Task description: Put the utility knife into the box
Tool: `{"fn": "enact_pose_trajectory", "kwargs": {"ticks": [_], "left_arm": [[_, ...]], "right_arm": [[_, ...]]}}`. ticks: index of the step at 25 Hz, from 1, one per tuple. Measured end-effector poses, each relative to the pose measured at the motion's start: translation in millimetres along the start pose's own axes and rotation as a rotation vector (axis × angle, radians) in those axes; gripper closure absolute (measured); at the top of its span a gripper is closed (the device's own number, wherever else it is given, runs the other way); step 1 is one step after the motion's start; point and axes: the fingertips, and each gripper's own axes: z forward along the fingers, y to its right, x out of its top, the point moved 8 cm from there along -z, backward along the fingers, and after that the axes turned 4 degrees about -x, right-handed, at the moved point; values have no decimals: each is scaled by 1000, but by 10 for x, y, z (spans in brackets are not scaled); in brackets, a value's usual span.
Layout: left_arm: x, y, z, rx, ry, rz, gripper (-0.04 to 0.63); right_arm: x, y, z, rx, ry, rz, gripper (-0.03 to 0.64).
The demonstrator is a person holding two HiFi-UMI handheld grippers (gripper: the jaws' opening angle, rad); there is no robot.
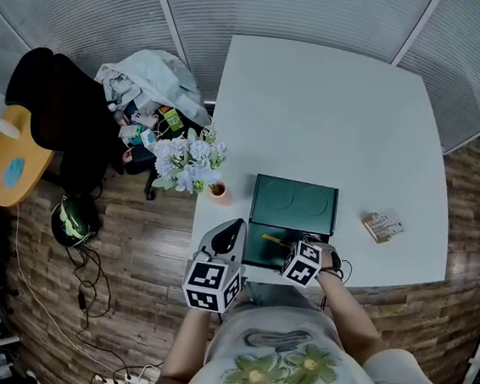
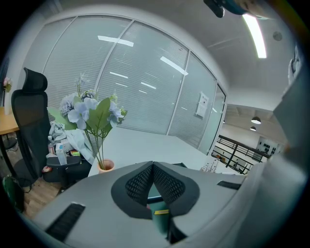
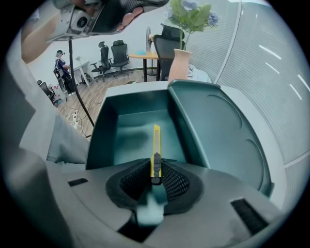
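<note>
A dark green box [image 1: 255, 246] lies open near the table's front edge, its lid [image 1: 294, 203] folded back flat behind it. My right gripper [image 1: 296, 246] points steeply down over the box's tray [image 3: 131, 133] and is shut on the yellow utility knife [image 3: 155, 145], which sticks out ahead of the pads above the tray floor. The knife [image 1: 273, 239] shows as a thin yellow bar in the head view. My left gripper [image 1: 236, 225] hovers at the table's front edge, left of the box, holding nothing. Its pads [image 2: 152, 164] meet at the tips.
A small pot of pale blue flowers [image 1: 193, 163] stands on the white table [image 1: 334, 111] just left of the lid. A small printed packet [image 1: 382, 227] lies to the right. Left of the table are a black chair [image 1: 56, 112] with clutter and a round wooden table [image 1: 13, 163].
</note>
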Motion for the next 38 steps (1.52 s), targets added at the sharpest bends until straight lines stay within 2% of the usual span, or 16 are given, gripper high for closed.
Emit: {"fn": "enact_pose_trajectory", "kwargs": {"ticks": [10, 13, 18, 24, 33, 35, 38], "left_arm": [[5, 4, 6, 4, 1, -2, 598], [8, 1, 5, 5, 4, -1, 598], [-1, 10, 9, 6, 4, 0, 598], [11, 39, 7, 4, 5, 7, 598], [53, 108, -24, 1, 16, 20, 598], [68, 120, -35, 0, 19, 23, 598], [75, 141, -41, -2, 21, 25, 598]], "right_arm": [[-18, 13, -9, 7, 7, 6, 541], [-25, 19, -18, 20, 13, 15, 515], [-19, 37, -83, 20, 42, 38, 514], [62, 95, -304, 27, 139, 110, 514], [227, 213, -724, -23, 285, 161, 515], [262, 227, -829, -37, 333, 196, 515], [268, 257, -979, -49, 428, 306, 542]]}}
